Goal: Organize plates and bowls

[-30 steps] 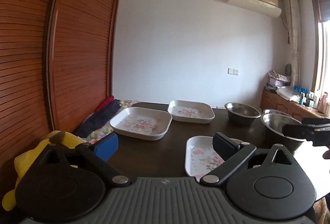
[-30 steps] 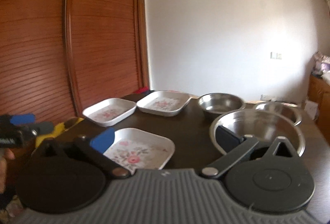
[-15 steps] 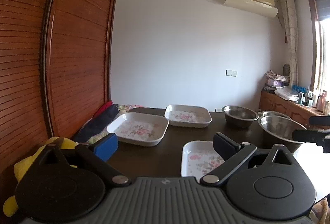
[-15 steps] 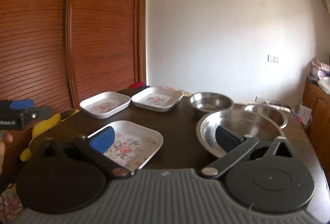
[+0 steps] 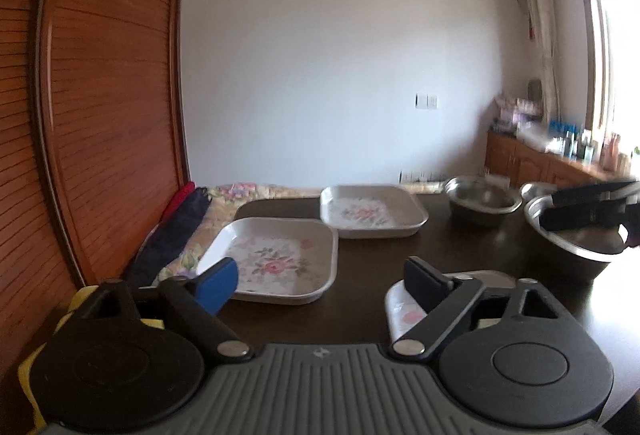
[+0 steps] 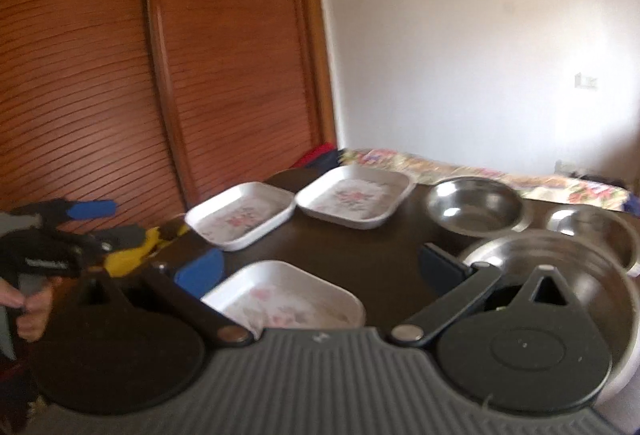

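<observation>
Three white square floral plates lie on the dark table (image 5: 460,247): a left one (image 5: 276,259) (image 6: 240,221), a far one (image 5: 372,209) (image 6: 354,197) and a near one (image 6: 288,301) (image 5: 404,309). Three steel bowls stand on the right: a large one (image 6: 560,255) (image 5: 572,235), a middle one (image 6: 474,205) (image 5: 482,197) and a small one (image 6: 592,223). My left gripper (image 5: 320,281) is open and empty above the near table edge. My right gripper (image 6: 320,267) is open and empty over the near plate and the large bowl.
A wooden slatted wardrobe (image 5: 100,95) runs along the left. A yellow soft toy (image 6: 132,255) lies at the table's left edge. Folded clothes and a floral cloth (image 5: 188,219) lie past the far left edge. A cabinet with bottles (image 5: 560,159) stands at the right wall.
Both grippers have moved forward and lower toward the table, so the plates and bowls look bigger. The right view has swung to the left. Both stay open.
</observation>
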